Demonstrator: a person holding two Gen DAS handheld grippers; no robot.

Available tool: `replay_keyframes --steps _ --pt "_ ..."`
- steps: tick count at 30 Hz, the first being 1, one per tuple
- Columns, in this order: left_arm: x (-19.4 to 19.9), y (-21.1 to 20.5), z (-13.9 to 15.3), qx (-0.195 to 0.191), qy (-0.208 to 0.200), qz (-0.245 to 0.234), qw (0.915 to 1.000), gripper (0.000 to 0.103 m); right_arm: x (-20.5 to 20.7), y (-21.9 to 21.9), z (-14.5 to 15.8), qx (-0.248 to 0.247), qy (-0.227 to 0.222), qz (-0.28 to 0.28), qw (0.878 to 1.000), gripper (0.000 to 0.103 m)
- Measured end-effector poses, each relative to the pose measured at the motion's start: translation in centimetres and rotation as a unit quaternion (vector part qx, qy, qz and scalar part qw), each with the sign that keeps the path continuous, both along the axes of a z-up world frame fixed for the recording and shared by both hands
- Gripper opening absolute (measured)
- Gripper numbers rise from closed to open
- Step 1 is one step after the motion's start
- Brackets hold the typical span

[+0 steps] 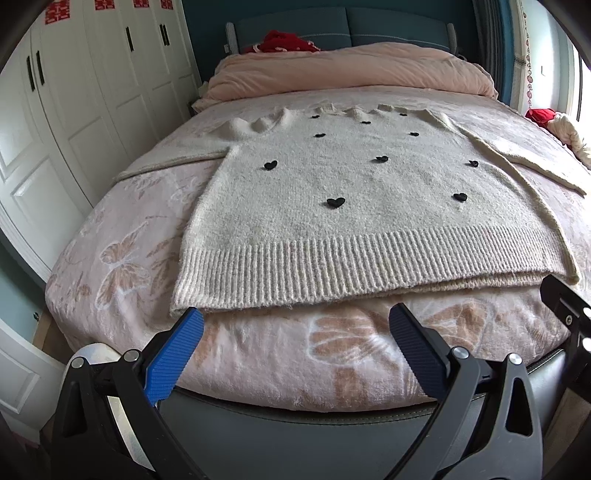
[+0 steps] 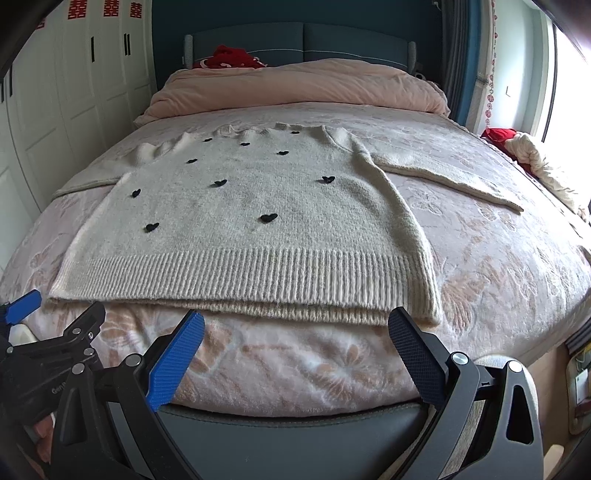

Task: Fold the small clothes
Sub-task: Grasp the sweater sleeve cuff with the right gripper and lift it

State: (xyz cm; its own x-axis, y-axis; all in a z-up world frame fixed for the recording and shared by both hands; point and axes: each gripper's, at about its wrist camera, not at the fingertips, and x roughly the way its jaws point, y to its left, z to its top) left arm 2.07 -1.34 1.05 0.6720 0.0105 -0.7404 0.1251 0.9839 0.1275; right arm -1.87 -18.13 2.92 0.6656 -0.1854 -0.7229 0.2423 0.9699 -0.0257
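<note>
A: Left wrist view?
B: The sweater (image 1: 354, 206) is laid flat near the bed's (image 1: 122, 295) foot edge, hem nearest. The left gripper (image 1: 295, 325) is held short of the hem, jaws apart, nothing gripped.
A: Right wrist view?
B: The right gripper (image 2: 295, 328) is held likewise, jaws apart, presumably so both hem corners can be taken.

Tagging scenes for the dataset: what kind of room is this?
A home bedroom, most likely. A bed with a padded headboard and a rolled duvet, white wardrobes along the wall, and a sweater laid flat on the bed.
</note>
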Motion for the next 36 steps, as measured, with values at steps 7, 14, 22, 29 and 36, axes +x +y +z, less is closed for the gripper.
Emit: replay_keyframes --steps 7,14,22,29,36 --pt "5.0 0.8 2.4 -0.081 0.027 0.018 0.9962 0.098 4.7 -11.2 1.1 0.026 0.003 -0.037 0.999 0.098" --pt "10.6 -1.3 3.9 -0.08 0.008 0.03 0.9963 0.098 12.3 -30.0 -0.1 0.035 0.016 -0.188 0.981 0.098" --pt "14.7 -4.7 2.3 -0.063 0.026 0.017 0.9976 0.098 15.2 -45.7 -3.4 0.137 -0.008 -0.354 0.925 0.098" --pt "16.2 -6.3 0.6 -0.063 0.037 -0.004 0.9973 0.098 17.1 -49.2 -5.3 0.206 -0.032 -0.394 0.895 0.012" --pt "17.9 -4.2 1.2 -0.095 0.036 0.001 0.9949 0.098 24.8 -39.0 6.9 0.182 -0.179 -0.196 0.947 0.011"
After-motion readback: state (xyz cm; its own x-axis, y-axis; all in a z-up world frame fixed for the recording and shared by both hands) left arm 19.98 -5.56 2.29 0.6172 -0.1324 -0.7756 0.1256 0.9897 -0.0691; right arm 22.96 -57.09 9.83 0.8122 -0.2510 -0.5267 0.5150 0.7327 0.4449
